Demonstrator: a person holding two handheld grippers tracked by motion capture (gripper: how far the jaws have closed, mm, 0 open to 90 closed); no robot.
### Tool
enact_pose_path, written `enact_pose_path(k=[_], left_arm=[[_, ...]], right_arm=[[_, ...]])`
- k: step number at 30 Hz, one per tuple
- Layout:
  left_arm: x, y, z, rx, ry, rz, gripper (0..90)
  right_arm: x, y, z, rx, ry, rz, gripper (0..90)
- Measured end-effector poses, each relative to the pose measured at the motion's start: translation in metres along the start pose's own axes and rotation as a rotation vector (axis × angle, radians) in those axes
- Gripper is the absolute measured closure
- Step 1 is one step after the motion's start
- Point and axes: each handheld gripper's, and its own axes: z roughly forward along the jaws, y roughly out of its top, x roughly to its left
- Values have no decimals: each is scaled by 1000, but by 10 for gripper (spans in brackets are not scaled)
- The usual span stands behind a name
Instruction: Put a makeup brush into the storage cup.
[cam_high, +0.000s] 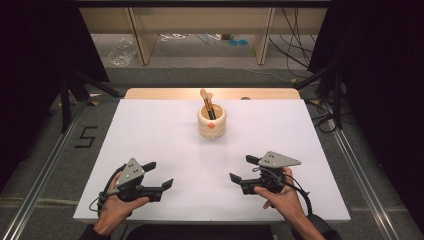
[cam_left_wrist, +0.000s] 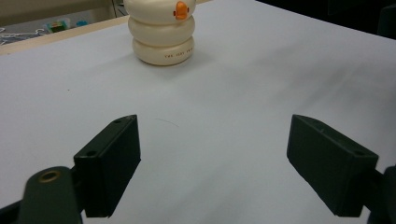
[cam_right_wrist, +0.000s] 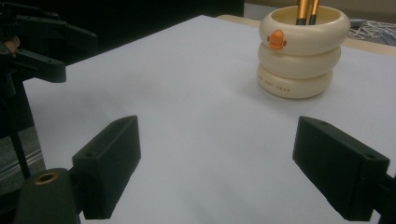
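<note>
A cream ringed holder (cam_high: 211, 121) with an orange beak mark stood at 12 o'clock on the white table (cam_high: 165, 130), with wooden utensils (cam_high: 207, 103) inside. The left gripper (cam_high: 159, 175) at 7 o'clock and the right gripper (cam_high: 241, 169) at 5 o'clock were both released, jaws wide apart, holding nothing.

Holder (cam_high: 211, 121): set on the table (cam_high: 150, 145), centre rear.
Utensils (cam_high: 207, 104): held in the holder.
Grippers: left (cam_high: 159, 175) and right (cam_high: 241, 169), placed near the front edge.
</note>
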Motion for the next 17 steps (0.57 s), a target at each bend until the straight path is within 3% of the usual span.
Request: enact_pose_path(k=[17], left_arm=[[0, 0, 1, 1, -2, 1, 172]], right_arm=[[-1, -1, 2, -10, -10, 5, 160]])
